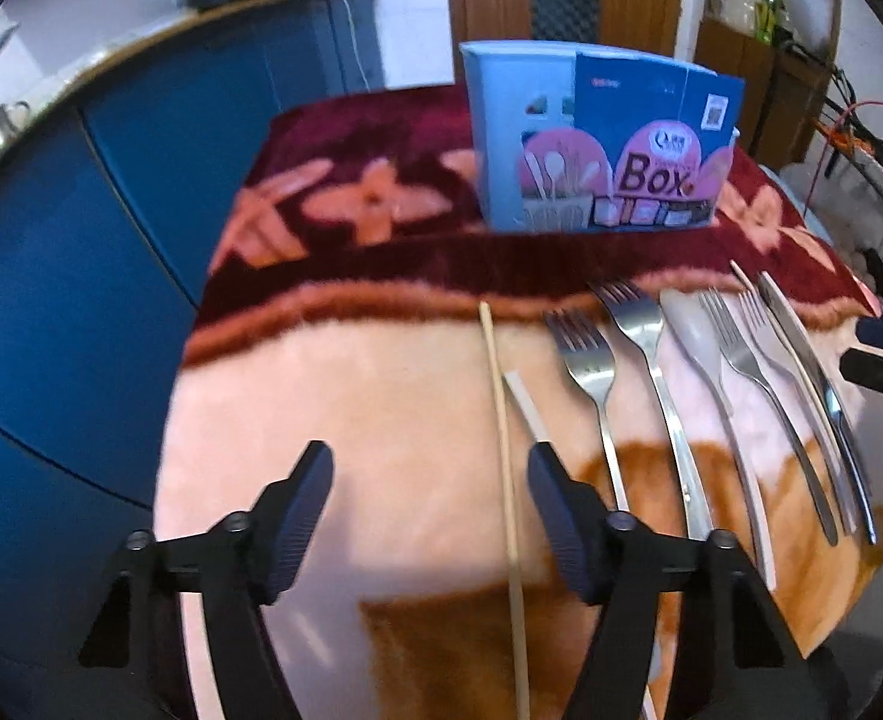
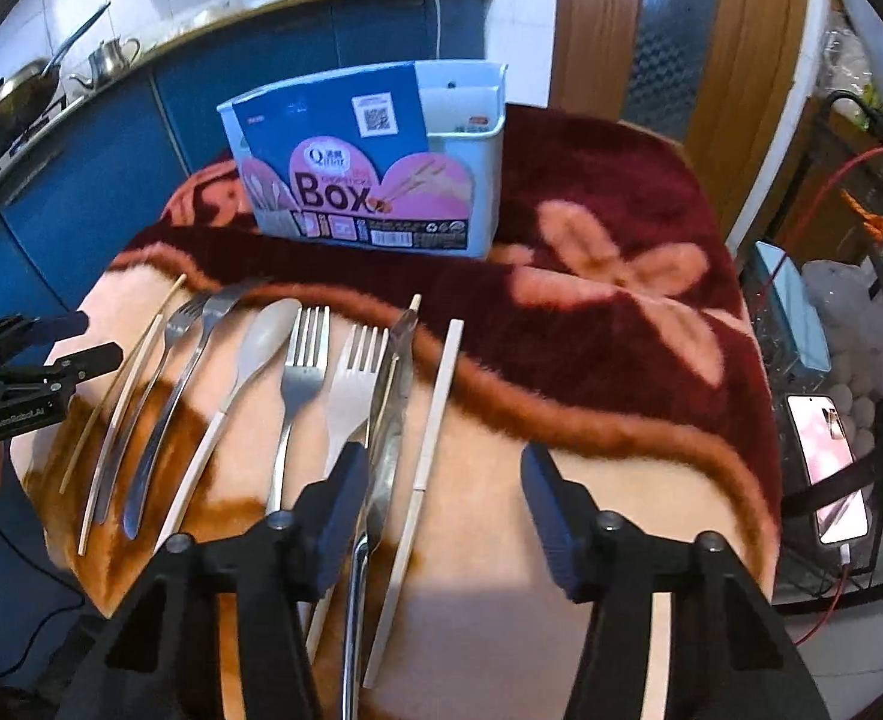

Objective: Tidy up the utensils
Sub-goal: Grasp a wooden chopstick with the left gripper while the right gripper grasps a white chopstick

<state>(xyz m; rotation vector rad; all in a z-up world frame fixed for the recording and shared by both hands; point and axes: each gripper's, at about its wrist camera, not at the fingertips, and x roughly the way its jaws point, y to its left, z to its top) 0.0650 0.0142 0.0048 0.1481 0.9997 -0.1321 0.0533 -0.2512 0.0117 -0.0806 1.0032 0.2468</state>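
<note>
left tool (image 1: 429,474) spread, empty | right tool (image 2: 438,474) spread (over blanket (image 2: 591,300)) | cutlery (image 2: 306,372) lined before box (image 2: 369,180)

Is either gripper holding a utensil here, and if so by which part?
Nothing is held. The left gripper and right gripper are both open above the blanket, with no utensil between their fingers.

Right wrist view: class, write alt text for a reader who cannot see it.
An open right gripper hovers above a row of forks, a spoon and chopsticks on a floral blanket. A blue utensil box stands behind; nothing is held.
</note>
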